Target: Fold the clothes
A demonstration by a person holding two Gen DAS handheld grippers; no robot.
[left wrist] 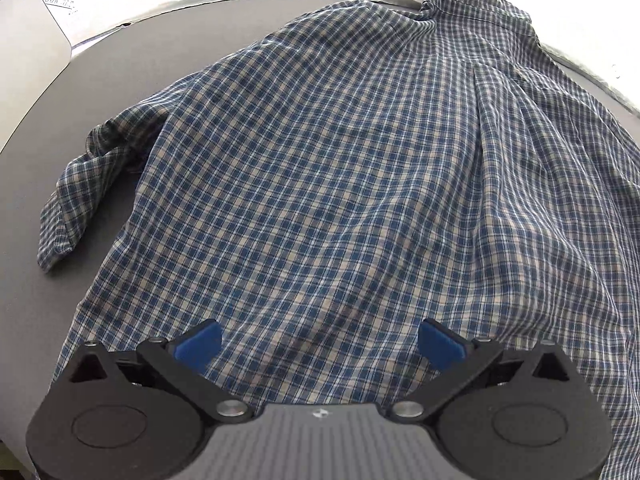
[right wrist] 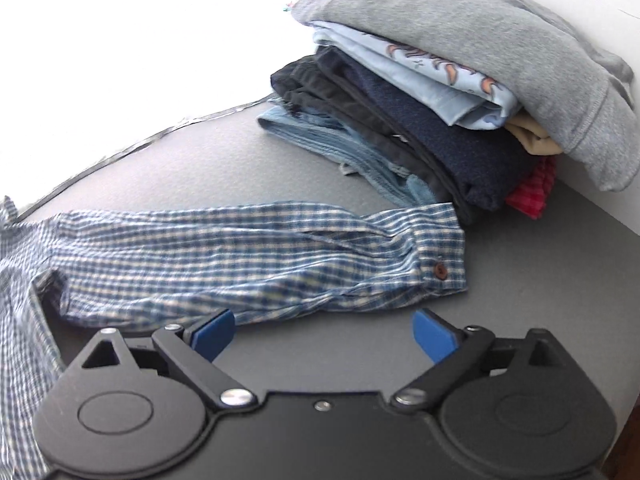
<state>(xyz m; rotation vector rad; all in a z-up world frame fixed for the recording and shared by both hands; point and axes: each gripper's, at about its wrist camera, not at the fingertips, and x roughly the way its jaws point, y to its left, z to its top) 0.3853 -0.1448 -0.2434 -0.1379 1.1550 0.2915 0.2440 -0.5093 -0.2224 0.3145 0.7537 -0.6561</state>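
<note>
Though rumpled, blue checked shirt [left wrist: 340,168] flat on grey table [left wrist: 100,76], both grippers' fingers spread wide, empty.

Both views bright w/ daylight from the far side; white area beyond the table [left wrist: 104,92] is blown out, no detail. Strong fisheye bend, table edge curves, dark corners. Left view sharp on the plaid shirt [left wrist: 340,168], soft shadows in its folds & under the sleeve. Right view slightly soft, sleeve [right wrist: 248,260] blurred at far left; clothes pile [right wrist: 460,92] lit from behind, front side shaded
</note>
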